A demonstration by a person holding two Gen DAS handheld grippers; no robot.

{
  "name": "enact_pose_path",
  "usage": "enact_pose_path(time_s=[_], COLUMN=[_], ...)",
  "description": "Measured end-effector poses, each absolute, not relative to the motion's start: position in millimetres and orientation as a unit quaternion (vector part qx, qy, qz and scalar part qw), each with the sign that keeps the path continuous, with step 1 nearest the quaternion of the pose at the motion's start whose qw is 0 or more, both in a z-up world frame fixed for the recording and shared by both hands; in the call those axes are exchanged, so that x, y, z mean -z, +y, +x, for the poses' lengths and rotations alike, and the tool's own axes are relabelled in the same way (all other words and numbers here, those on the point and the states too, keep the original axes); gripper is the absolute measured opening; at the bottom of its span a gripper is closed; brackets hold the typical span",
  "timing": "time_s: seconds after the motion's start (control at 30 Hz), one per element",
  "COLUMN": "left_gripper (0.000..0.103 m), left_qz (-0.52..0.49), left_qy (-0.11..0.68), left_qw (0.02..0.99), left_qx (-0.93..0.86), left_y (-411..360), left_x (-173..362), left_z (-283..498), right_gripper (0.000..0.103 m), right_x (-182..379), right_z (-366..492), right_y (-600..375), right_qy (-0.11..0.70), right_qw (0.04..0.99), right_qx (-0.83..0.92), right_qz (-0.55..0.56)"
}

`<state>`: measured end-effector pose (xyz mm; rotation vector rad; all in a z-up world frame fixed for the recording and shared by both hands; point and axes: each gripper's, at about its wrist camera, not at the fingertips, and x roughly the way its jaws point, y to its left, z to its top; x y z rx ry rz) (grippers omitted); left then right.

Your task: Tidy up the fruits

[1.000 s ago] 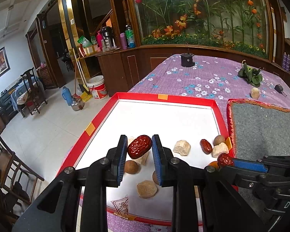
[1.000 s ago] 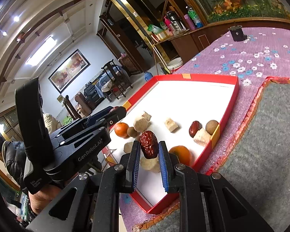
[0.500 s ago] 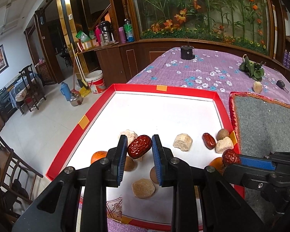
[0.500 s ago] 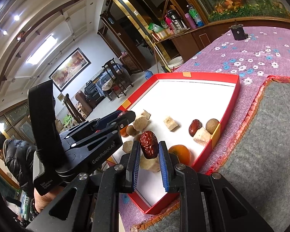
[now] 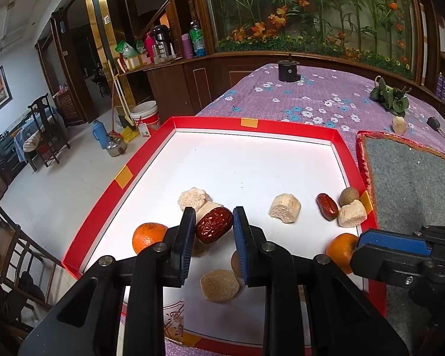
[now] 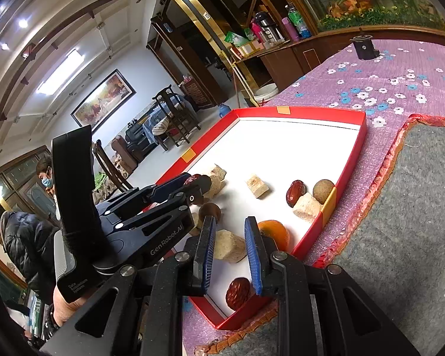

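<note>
Red date pinched between left gripper pads, long axis tilted up toward the right pad, right gripper fingers slightly parted, empty, second date lying in red tray below them.

Left gripper tilted downward, jaws clamped on a date. Right gripper tilted downward, jaws parted, nothing gripped.
</note>
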<state>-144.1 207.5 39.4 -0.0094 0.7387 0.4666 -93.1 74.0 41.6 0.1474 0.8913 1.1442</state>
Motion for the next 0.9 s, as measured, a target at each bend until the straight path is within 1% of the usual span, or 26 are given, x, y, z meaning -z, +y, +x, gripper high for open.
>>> enact_pose_path(time_s=[0.23,0.33,0.37,0.4,0.43,0.47,0.5,0.53,0.6,0.67,0.73,0.87,0.9], left_gripper=[0.023,0.023,0.024,0.031,0.043,0.048,0.057,0.060,0.063,0.067,0.073,0.075,0.077], left_qz=[-0.006,-0.006,-0.006,-0.006,-0.006,-0.006,-0.003,-0.003,-0.003,-0.002,-0.001,0.003,0.004], left_qy=[0.363,0.364,0.364,0.363,0.362,0.359,0.354,0.351,0.348,0.346,0.344,0.342,0.341], left_qw=[0.902,0.902,0.902,0.902,0.901,0.901,0.902,0.903,0.904,0.904,0.904,0.902,0.902], left_qx=[-0.234,-0.234,-0.234,-0.235,-0.237,-0.241,-0.246,-0.248,-0.248,-0.251,-0.254,-0.263,-0.265], left_y=[211,211,211,211,211,210,210,209,209,208,207,205,204], left_x=[-36,-36,-36,-36,-36,-36,-37,-38,-41,-42,-44,-51,-53], left_z=[-145,-145,-145,-145,-145,-145,-146,-147,-148,-148,-149,-152,-153], right_gripper=[0.022,0.023,0.025,0.027,0.030,0.034,0.038,0.039,0.041,0.044,0.044,0.046,0.047], right_x=[-41,-41,-40,-40,-40,-40,-40,-39,-39,-38,-37,-37,-37], right_z=[-89,-88,-86,-85,-85,-83,-82,-81,-79,-76,-74,-71,-71], right_y=[70,69,68,68,67,67,66,65,63,61,60,56,55], right_qy=[0.409,0.413,0.415,0.417,0.418,0.420,0.423,0.424,0.424,0.428,0.431,0.429,0.429], right_qw=[0.748,0.748,0.747,0.747,0.747,0.747,0.746,0.745,0.746,0.745,0.745,0.747,0.748], right_qx=[-0.517,-0.513,-0.512,-0.511,-0.510,-0.508,-0.507,-0.506,-0.503,-0.500,-0.497,-0.493,-0.492], right_qz=[0.078,0.080,0.082,0.084,0.085,0.088,0.093,0.097,0.104,0.109,0.113,0.122,0.123])
